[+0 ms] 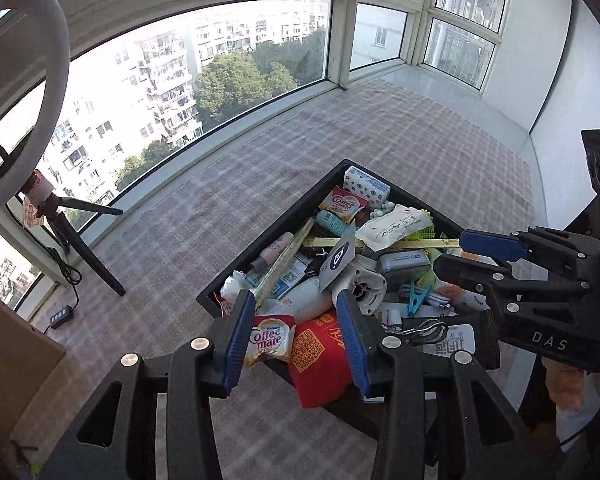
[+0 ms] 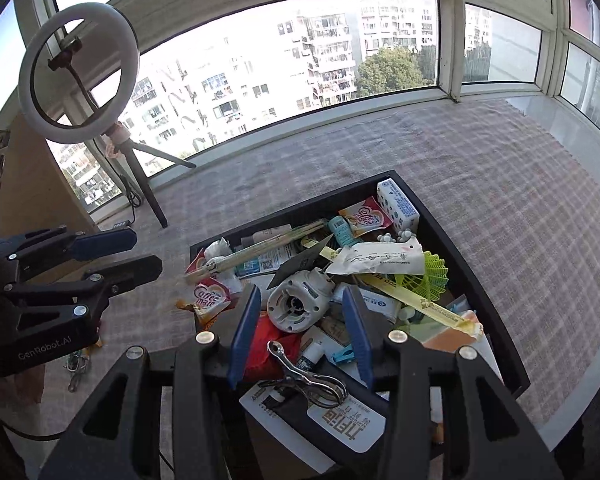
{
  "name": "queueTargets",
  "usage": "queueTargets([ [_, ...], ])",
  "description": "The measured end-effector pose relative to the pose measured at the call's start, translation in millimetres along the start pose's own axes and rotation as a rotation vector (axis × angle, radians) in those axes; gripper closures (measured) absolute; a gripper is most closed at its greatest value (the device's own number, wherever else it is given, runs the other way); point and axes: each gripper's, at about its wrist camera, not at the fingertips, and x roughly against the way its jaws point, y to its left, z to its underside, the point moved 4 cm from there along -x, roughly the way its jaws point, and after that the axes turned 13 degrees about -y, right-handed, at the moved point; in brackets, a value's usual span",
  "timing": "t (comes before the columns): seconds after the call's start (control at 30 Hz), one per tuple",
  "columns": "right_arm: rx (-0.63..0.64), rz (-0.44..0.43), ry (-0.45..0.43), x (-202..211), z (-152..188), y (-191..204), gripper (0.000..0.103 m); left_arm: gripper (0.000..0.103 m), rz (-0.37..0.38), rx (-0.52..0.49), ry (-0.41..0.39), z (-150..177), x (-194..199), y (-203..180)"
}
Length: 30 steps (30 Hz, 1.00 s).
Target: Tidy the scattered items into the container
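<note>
The black tray (image 1: 276, 224) (image 2: 460, 256) is heaped with small items: sachets, a white round gadget (image 2: 296, 304), chopsticks, a green mesh piece (image 2: 432, 272). My left gripper (image 1: 296, 320) hangs open over the tray's near corner. A Coffee mate sachet (image 1: 270, 340) and a red packet (image 1: 320, 360) lie below it, untouched by the pads. My right gripper (image 2: 302, 308) is open too, above the white gadget and a metal clip (image 2: 308, 380) lying on a white card. Each gripper shows in the other's view: the right (image 1: 480, 252), the left (image 2: 132, 252). A small metal item (image 2: 74, 372) lies on the cloth outside the tray.
A checked cloth (image 2: 500, 184) covers the surface under the tray. A ring light (image 2: 80, 80) on a tripod (image 1: 88, 256) stands at the left by the windows. A cardboard box (image 2: 32, 184) sits at far left, with a cable and remote (image 1: 62, 314) on the cloth.
</note>
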Motion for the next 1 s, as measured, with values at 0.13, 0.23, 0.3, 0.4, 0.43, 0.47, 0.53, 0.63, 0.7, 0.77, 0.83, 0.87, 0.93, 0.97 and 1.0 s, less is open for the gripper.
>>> queueTargets([
  [0.13, 0.042, -0.055, 0.010, -2, 7, 27, 0.061, 0.061, -0.086, 0.118, -0.005, 31, 29, 57],
  [0.23, 0.107, -0.074, 0.005, -3, 16, 52, 0.061, 0.060, -0.170, 0.216, -0.012, 66, 58, 101],
  [0.3, 0.126, -0.094, 0.008, -4, 23, 68, 0.061, 0.053, -0.244, 0.275, -0.014, 94, 82, 128],
  [0.4, 0.148, -0.128, 0.015, -1, 33, 92, 0.060, 0.048, -0.374, 0.359, -0.028, 140, 123, 161],
  [0.43, 0.154, -0.134, 0.017, 0, 36, 99, 0.060, 0.047, -0.419, 0.384, -0.030, 157, 136, 170],
  [0.47, 0.160, -0.143, 0.020, 1, 40, 107, 0.060, 0.046, -0.457, 0.412, -0.030, 173, 149, 177],
  [0.53, 0.165, -0.162, 0.029, 3, 47, 121, 0.059, 0.043, -0.517, 0.471, -0.018, 205, 172, 187],
  [0.63, 0.174, -0.198, 0.049, 9, 60, 145, 0.058, 0.038, -0.600, 0.540, 0.009, 245, 199, 194],
  [0.7, 0.201, -0.200, 0.048, 15, 68, 160, 0.057, 0.038, -0.629, 0.595, 0.012, 268, 215, 196],
  [0.77, 0.234, -0.208, 0.038, 23, 77, 174, 0.056, 0.035, -0.636, 0.656, 0.005, 288, 229, 197],
  [0.83, 0.256, -0.222, 0.036, 30, 85, 186, 0.054, 0.033, -0.646, 0.702, 0.004, 305, 240, 197],
  [0.87, 0.269, -0.226, 0.033, 35, 88, 192, 0.054, 0.033, -0.658, 0.713, 0.005, 311, 246, 197],
  [0.93, 0.300, -0.221, 0.014, 43, 95, 203, 0.054, 0.033, -0.682, 0.705, 0.015, 319, 254, 195],
  [0.97, 0.316, -0.217, 0.003, 47, 98, 209, 0.053, 0.032, -0.689, 0.694, 0.015, 321, 259, 193],
  [1.0, 0.324, -0.217, -0.004, 50, 100, 214, 0.052, 0.032, -0.689, 0.686, 0.013, 322, 263, 190],
])
